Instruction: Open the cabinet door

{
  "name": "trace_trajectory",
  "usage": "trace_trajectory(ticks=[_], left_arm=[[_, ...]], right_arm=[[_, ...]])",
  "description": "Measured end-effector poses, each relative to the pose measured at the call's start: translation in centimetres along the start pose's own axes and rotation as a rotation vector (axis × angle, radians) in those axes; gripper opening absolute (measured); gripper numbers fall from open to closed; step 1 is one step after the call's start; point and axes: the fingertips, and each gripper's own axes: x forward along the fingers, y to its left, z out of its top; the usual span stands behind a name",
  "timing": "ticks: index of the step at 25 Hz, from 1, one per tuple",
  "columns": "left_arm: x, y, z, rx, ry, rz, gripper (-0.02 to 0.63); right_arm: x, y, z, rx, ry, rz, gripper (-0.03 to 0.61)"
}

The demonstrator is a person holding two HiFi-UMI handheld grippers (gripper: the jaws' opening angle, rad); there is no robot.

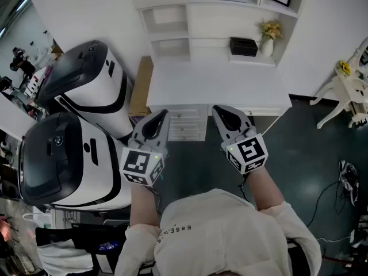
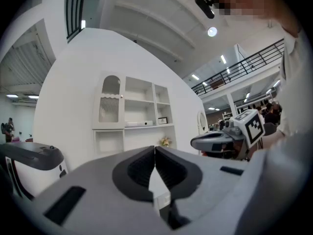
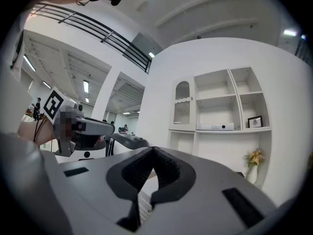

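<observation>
Reaching for the cabinet door from here carries several risks, because it sits high at the far left of the white shelf unit, well apart from both tools and beyond the white surface in front of it. The left gripper has its fingers pressed together with nothing between them, and the right gripper likewise shows its fingers shut and empty. Arriving at the door like that would only push against the panel, so the likely failure is a nudge that never catches an edge. No handle can be made out on the arched, ribbed front, and the hinge side cannot be told, so a pull might go the wrong way or slip off. A long lean over the surface could also bring a forearm down on it. A stray right gripper might knock the vase of flowers on the lower right shelf. The white machines stand close at the left, where the left elbow could brush them. The drawers under the surface lie much nearer and could be taken for the target by mistake.

Both arms extend forward from the person's body. The two tools are held level and side by side, near each other, with their tips angled slightly inward toward the shelf unit. Neither touches anything.
</observation>
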Motion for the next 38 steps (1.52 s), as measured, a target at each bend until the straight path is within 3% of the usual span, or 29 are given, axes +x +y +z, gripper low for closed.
trace_trajectory(ticks=[14,17,18,20,21,25,29,34,38], left_arm=[[1.5,0.3,-0.9,-0.034,-0.010,-0.005,0.005],[1.9,0.8,-1.4,-0.068,0.021,0.003,0.010],[2.0,1.0,-1.5,-0.066,0.032,0.001,0.046],[2.2,1.6,-1.2,-0.041,0.021,-0.010,0.219],[2.2,2.0,-0.9,-0.026,0.007,-0.017,0.233],[1.8,4.2,-0.4,0.013,-0.034,-0.043,0.233],[1.7,6.9,-1.1,-0.017,-0.054,-0.047,0.232],[3.1,8.7,-2.7,-0.014,-0.033,-0.056,0.232],[5.6,10.5,-3.9,-0.006,-0.006,-0.011,0.230]], right_arm=[[0.5,-1.5,-0.6,0.040,-0.004,-0.019,0.015],[0.9,-1.5,-0.8,0.057,-0.004,-0.028,0.015],[1.1,-1.3,-0.8,0.058,-0.004,-0.029,0.015],[1.7,-0.9,-0.8,0.061,-0.007,-0.033,0.015],[2.1,-0.7,-0.8,0.063,-0.008,-0.037,0.015],[4.1,0.2,-1.0,0.064,-0.007,-0.059,0.015],[6.3,1.1,-1.7,0.072,0.007,-0.074,0.015],[9.0,0.5,-3.2,0.094,0.035,-0.071,0.015],[11.8,-1.9,-3.9,0.094,0.019,-0.047,0.015]])
